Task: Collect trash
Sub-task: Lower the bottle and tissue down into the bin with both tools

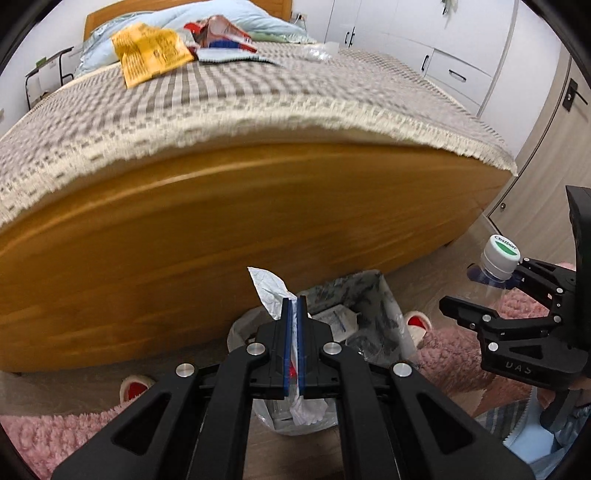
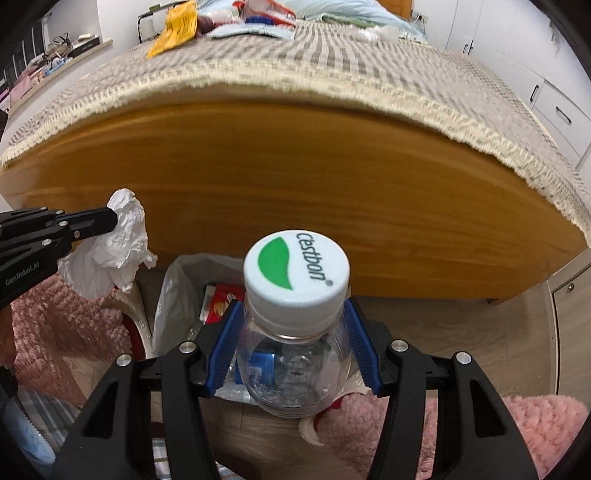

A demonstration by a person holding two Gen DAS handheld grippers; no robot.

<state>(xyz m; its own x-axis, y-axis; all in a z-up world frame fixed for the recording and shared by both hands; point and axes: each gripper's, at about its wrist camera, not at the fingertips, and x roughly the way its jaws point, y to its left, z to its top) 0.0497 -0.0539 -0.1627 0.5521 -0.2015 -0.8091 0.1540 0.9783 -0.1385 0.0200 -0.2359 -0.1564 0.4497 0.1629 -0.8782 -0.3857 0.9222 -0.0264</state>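
My left gripper (image 1: 294, 314) pinching crumpled white tissue (image 1: 271, 291) above plastic-lined bin (image 1: 369, 295), clear capped bottle (image 2: 295, 332) in my right gripper (image 2: 291, 347), wooden bed (image 1: 258, 206) behind.

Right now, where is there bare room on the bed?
The checked bedspread lies bare along its near fringed edge. It is crowded toward the pillows: a yellow packet, a red wrapper and clear plastic lie there.
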